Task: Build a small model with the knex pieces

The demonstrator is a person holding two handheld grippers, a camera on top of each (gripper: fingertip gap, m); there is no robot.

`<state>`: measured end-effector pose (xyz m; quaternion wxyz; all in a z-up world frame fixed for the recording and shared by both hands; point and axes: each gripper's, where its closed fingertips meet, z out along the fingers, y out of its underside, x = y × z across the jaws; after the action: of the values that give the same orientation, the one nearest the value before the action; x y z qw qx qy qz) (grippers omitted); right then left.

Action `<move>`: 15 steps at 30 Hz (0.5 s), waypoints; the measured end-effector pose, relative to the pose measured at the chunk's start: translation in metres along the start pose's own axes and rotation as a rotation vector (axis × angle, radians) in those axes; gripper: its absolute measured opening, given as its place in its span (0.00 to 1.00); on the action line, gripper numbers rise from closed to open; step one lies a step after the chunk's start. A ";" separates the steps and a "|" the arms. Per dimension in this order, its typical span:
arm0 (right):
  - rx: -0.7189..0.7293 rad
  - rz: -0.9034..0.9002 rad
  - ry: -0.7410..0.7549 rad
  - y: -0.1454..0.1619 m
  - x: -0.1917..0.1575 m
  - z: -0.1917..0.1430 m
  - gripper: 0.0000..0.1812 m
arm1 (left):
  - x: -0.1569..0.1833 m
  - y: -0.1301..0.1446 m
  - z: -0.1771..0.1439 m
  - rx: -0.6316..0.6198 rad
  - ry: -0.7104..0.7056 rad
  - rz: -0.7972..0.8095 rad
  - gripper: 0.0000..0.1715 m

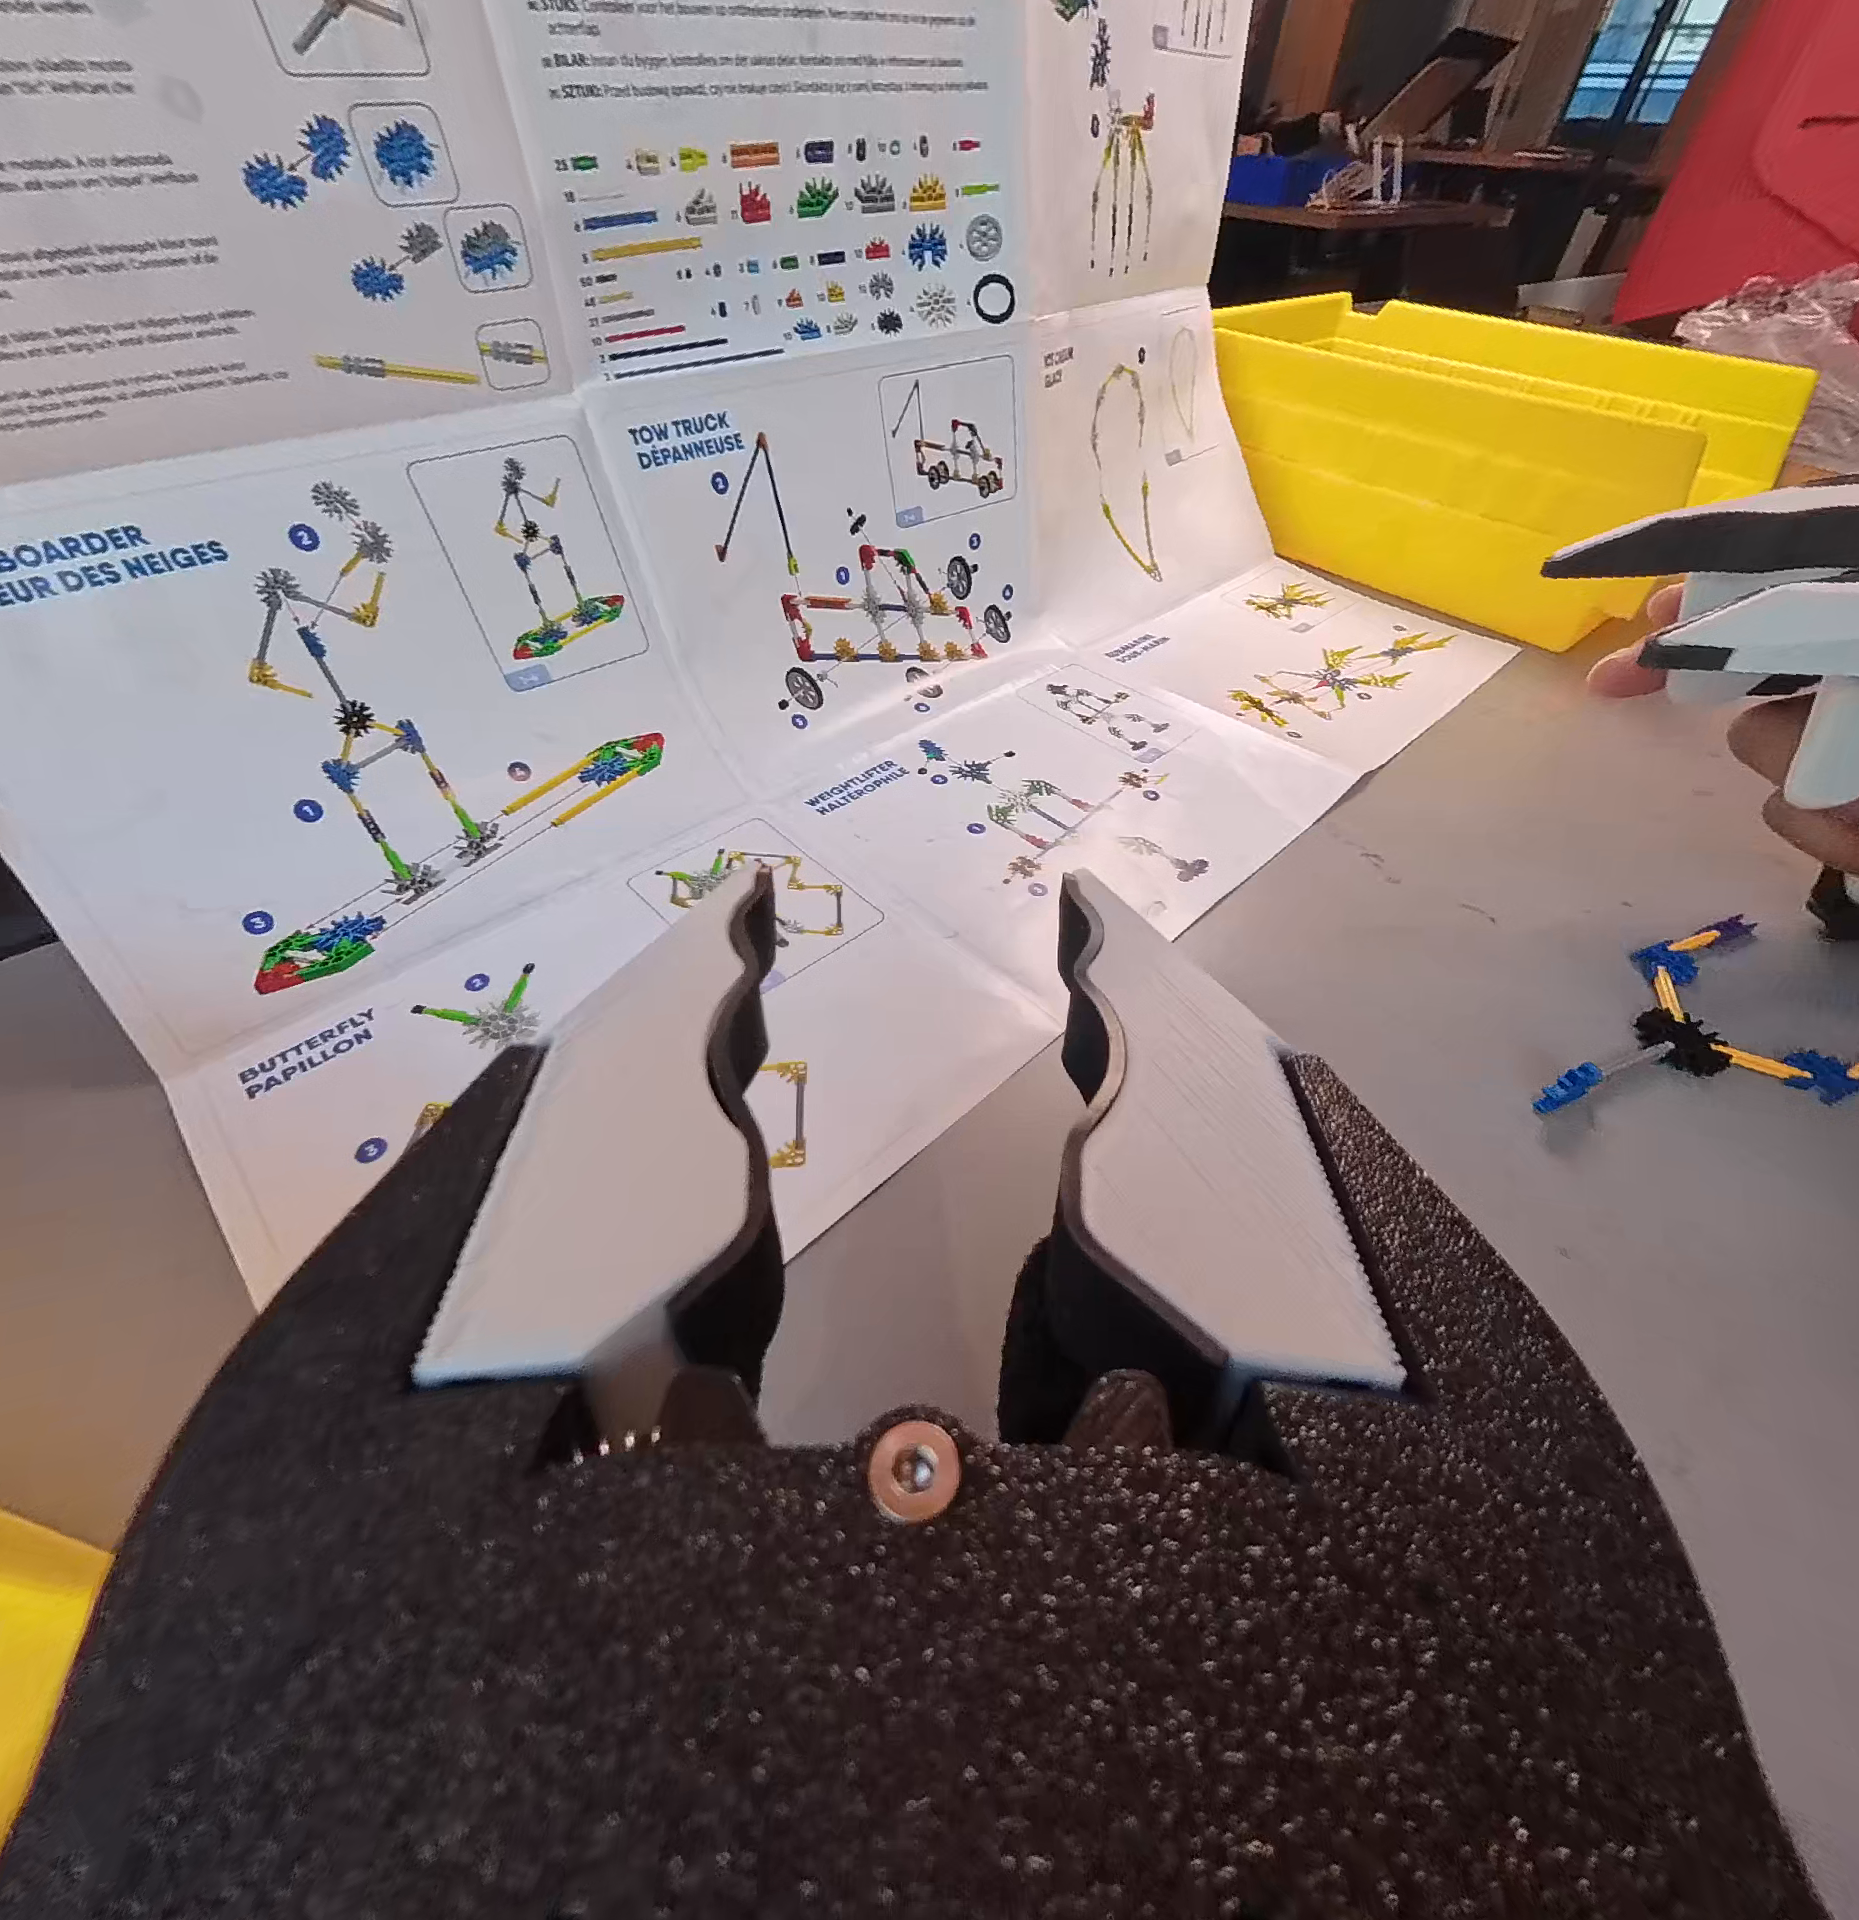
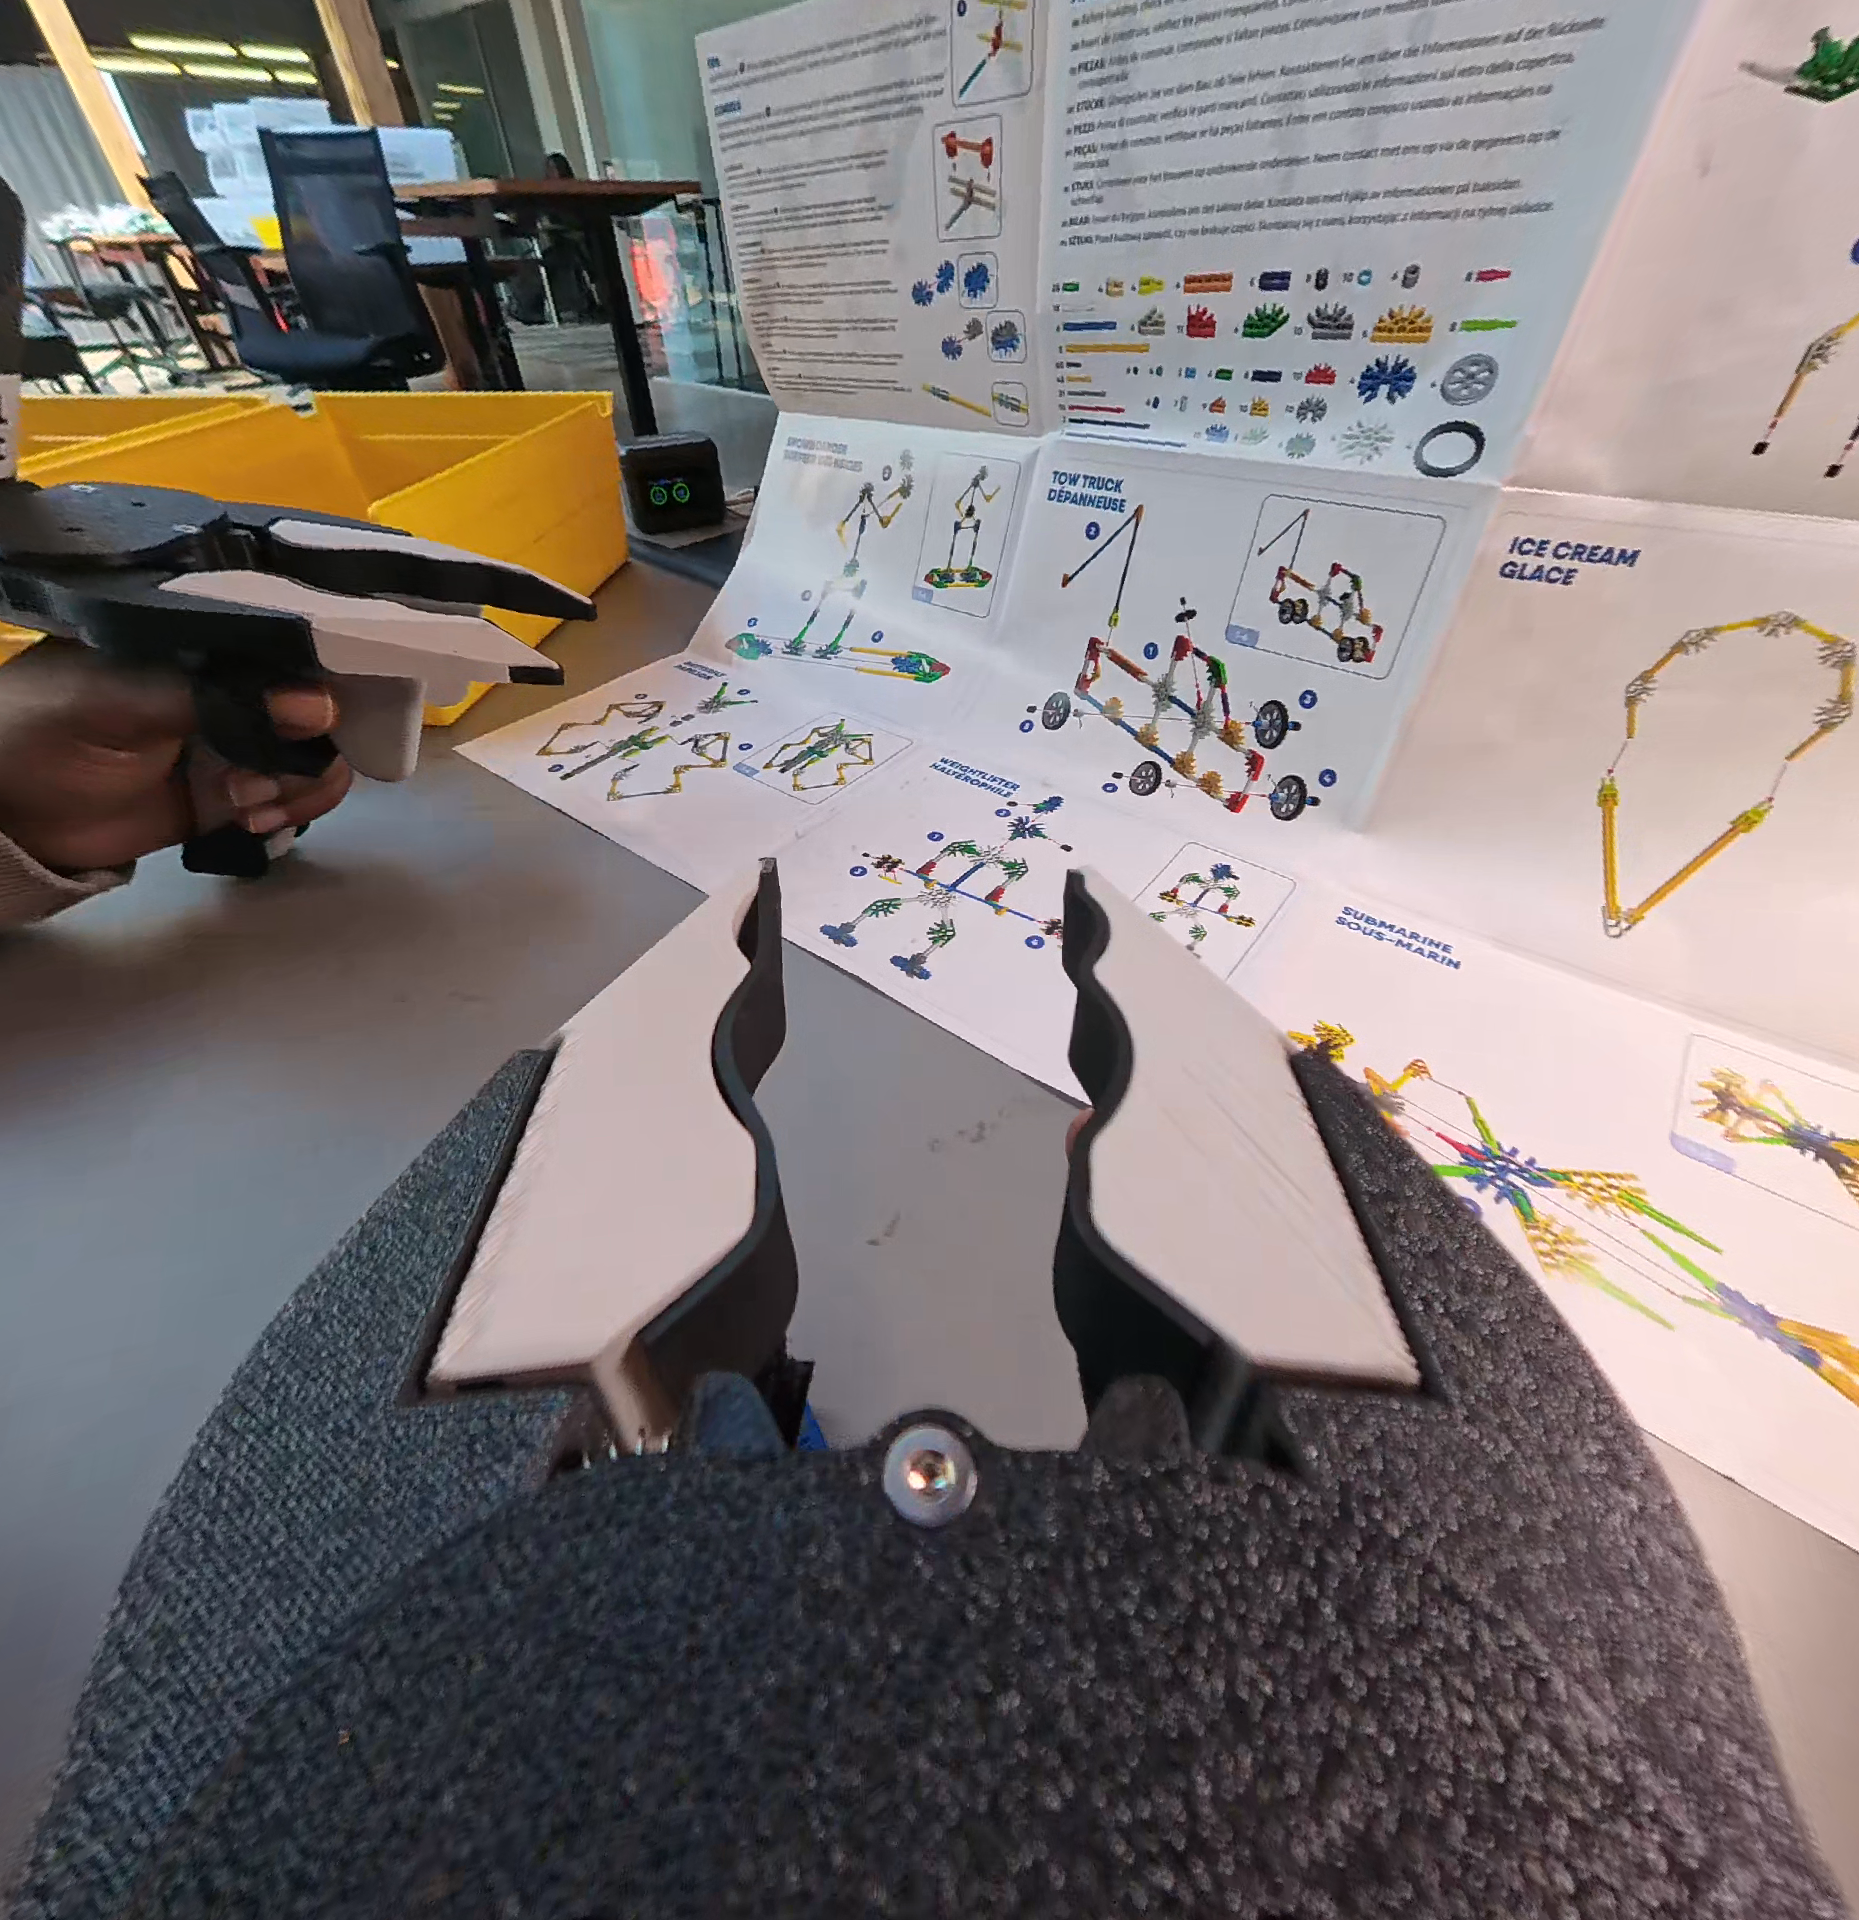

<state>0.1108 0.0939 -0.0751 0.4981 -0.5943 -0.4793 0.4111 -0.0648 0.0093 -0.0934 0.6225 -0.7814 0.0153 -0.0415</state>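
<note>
My left gripper (image 1: pixel 917 883) is open and empty, held over the front edge of a large white instruction sheet (image 1: pixel 696 623) with coloured building-toy diagrams. The sheet lies on the grey table (image 1: pixel 1527 1403) and curves upright at the back. A small rod-and-connector assembly (image 1: pixel 1694 1044) of blue, yellow and black pieces lies on the table to the right. My right gripper (image 2: pixel 919 873) is open and empty, above the table just before the sheet (image 2: pixel 1320 644). Each gripper shows in the other's view, hand-held: the right (image 1: pixel 1595 613), the left (image 2: pixel 577 641).
Yellow plastic bins (image 1: pixel 1476 436) stand behind at the right of the sheet, and more yellow bins (image 2: pixel 468 468) at its left. A small black device with a green display (image 2: pixel 670 488) sits beside them. A crumpled plastic bag (image 1: pixel 1798 322) lies behind the bins. Office chairs (image 2: pixel 333 260) and desks stand beyond.
</note>
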 end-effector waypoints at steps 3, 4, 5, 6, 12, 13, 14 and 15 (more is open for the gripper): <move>0.011 -0.012 0.007 -0.002 0.004 -0.002 0.28 | -0.006 -0.002 -0.001 0.013 -0.027 -0.008 0.32; 0.016 -0.009 0.003 -0.003 0.004 -0.003 0.28 | -0.008 -0.002 -0.002 0.017 -0.036 -0.010 0.32; 0.017 -0.006 -0.001 -0.002 0.005 -0.003 0.27 | -0.009 -0.003 -0.002 0.021 -0.044 -0.012 0.31; 0.018 -0.003 0.000 -0.002 0.005 -0.003 0.27 | -0.011 -0.003 -0.003 0.025 -0.051 -0.015 0.31; 0.044 0.043 0.009 -0.005 0.015 -0.006 0.25 | -0.012 -0.003 -0.003 0.022 -0.037 -0.021 0.27; 0.047 0.056 0.009 -0.005 0.016 -0.006 0.25 | -0.012 -0.003 -0.003 0.023 -0.032 -0.018 0.27; 0.050 0.067 0.012 -0.005 0.018 -0.006 0.25 | -0.013 -0.004 -0.003 0.026 -0.031 -0.013 0.27; 0.053 0.077 0.013 -0.005 0.019 -0.007 0.24 | -0.014 -0.004 -0.004 0.029 -0.035 -0.008 0.27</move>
<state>0.1202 0.1116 -0.0690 0.5004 -0.6016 -0.4419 0.4386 -0.0792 0.0077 -0.0892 0.6337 -0.7730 0.0007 -0.0305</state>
